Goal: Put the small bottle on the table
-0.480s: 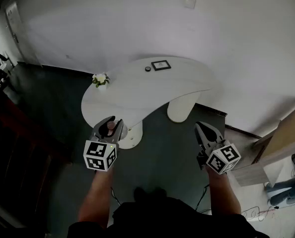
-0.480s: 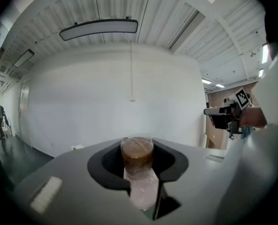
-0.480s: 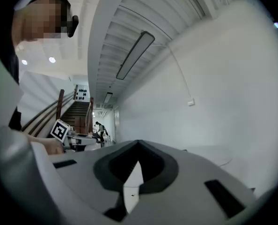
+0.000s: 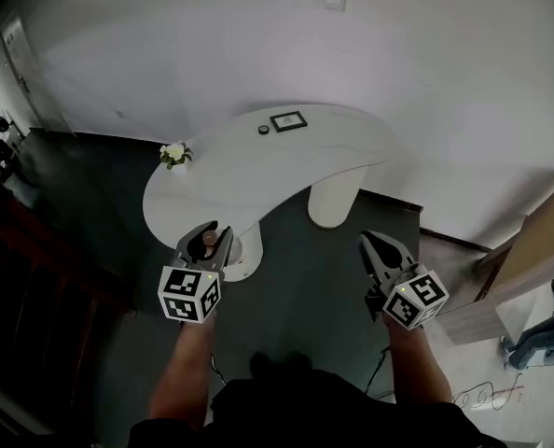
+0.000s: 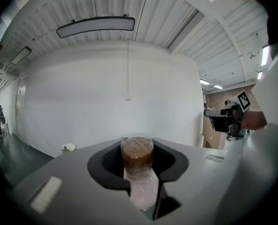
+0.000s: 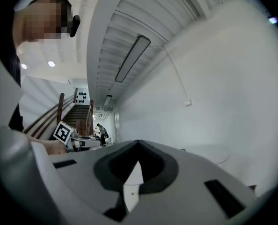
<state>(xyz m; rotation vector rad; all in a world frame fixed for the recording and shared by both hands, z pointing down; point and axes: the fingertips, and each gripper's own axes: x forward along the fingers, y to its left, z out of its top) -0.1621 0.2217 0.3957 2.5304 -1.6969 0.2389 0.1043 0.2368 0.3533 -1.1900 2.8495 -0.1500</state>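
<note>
The small bottle (image 5: 137, 159), clear with a brown cap, stands upright between the jaws of my left gripper (image 5: 138, 172), which is shut on it. From the head view the bottle's cap (image 4: 207, 237) shows in the left gripper (image 4: 209, 239), held over the dark floor just short of the white curved table (image 4: 258, 171). My right gripper (image 4: 375, 246) hangs at the right over the floor, jaws together and empty. In its own view the right gripper (image 6: 136, 165) holds nothing.
On the table stand a small pot of white flowers (image 4: 174, 154), a framed card (image 4: 287, 120) and a small dark round thing (image 4: 264, 130). Two white pedestals (image 4: 333, 199) carry the table. Cardboard boxes (image 4: 524, 259) stand at the right by the white wall.
In the head view the table has slid a little to the left and up. Both grippers keep the same pose, the bottle still in the left one.
</note>
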